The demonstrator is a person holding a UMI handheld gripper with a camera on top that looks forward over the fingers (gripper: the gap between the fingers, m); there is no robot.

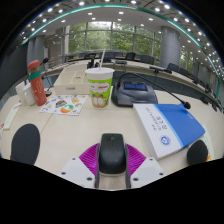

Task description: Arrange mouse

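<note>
From my remote seat I saw the tool [112,172] low over the pale wooden bench [75,135], its two fingers pinching a black computer mouse [112,154] from either side. The purple pads [91,157] pressed against the mouse's flanks, so the mouse sat squarely between the fingers, its nose pointing forward across the bench.

Just ahead and to the right of the mouse lay a blue and white booklet [168,127], flat on the bench and angled away from the fingers. Beyond it sat a dark grey desk device with a sloped face [132,92], and a thin black cable [176,100] ran off from it to the right. Next to that device, further left, a white paper cup with green print [99,86] stood upright. Left of the cup a colourful printed card [64,104] lay flat, and past that a red bottle [37,84] stood upright near the bench's left side. A black round object [25,143] rested on the bench to the left of the fingers; I could not tell what it was. Behind the bench were more tables and large windows [110,40].
</note>
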